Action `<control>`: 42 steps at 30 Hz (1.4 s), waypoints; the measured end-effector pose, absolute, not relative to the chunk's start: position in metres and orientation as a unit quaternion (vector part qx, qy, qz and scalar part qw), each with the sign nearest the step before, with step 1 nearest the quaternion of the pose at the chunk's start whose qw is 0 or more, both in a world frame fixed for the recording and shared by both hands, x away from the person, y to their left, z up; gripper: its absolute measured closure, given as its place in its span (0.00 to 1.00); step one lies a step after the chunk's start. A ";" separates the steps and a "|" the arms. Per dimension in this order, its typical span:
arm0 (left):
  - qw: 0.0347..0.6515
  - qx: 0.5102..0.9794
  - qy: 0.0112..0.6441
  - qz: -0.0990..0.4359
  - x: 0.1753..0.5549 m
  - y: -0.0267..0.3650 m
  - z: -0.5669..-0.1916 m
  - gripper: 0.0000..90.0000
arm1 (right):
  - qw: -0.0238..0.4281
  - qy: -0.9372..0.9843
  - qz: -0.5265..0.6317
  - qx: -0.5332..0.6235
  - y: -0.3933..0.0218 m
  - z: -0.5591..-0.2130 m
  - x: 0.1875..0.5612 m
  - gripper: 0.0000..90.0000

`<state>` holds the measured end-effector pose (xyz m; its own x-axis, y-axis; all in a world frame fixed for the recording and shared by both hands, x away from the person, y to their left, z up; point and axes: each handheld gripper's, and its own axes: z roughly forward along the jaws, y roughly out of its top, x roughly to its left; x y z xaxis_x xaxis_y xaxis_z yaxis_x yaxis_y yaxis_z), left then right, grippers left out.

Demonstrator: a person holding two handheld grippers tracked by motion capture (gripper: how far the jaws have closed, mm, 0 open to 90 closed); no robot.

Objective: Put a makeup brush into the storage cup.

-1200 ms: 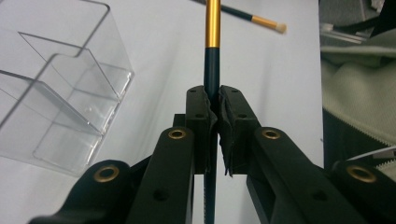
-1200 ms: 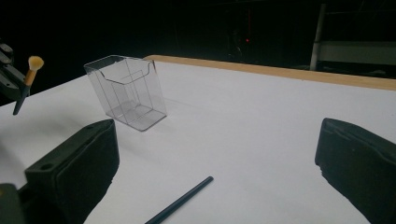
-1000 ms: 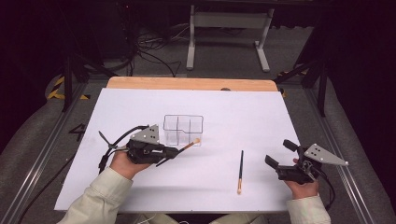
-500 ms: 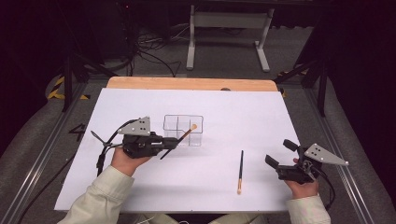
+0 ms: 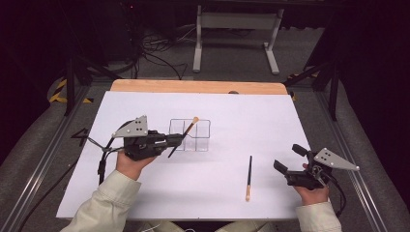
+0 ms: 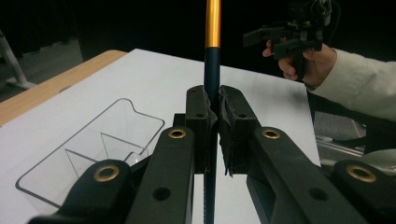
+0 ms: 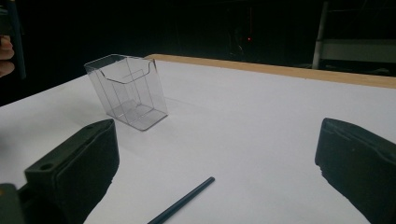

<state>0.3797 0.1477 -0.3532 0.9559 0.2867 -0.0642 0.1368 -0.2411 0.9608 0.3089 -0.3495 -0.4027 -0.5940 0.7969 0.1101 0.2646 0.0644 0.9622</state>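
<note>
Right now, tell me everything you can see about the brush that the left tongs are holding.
The brush is slim, with a dark blue handle, a gold metal-looking band and a pale tan tip. The left tongs are shut on the handle partway along, and both pads press its sides. In the high view it tilts, tip up and away from the person, lifted off the white table, its upper end showing in front of the clear plastic holder. Whether it touches the holder I cannot tell.

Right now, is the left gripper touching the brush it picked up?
Touching. The left gripper view shows the left gripper with both black jaws pressed against the brush handle, no gap.
</note>
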 end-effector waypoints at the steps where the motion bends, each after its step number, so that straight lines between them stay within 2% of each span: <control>1: 0.604 0.782 0.139 0.064 0.380 0.148 -0.353 0.92 | 0.235 0.691 0.566 0.384 -0.349 -0.403 0.309 0.00; 16: 0.649 0.739 0.162 0.075 0.399 0.154 -0.357 0.92 | 0.235 0.690 0.565 0.386 -0.350 -0.404 0.308 0.00; 25: 0.650 0.736 0.162 0.102 0.403 0.153 -0.358 0.92 | 0.235 0.691 0.564 0.386 -0.351 -0.404 0.308 0.00; 42: 0.657 0.730 0.161 0.099 0.427 0.140 -0.362 0.92 | 0.245 0.682 0.561 0.401 -0.361 -0.406 0.294 0.00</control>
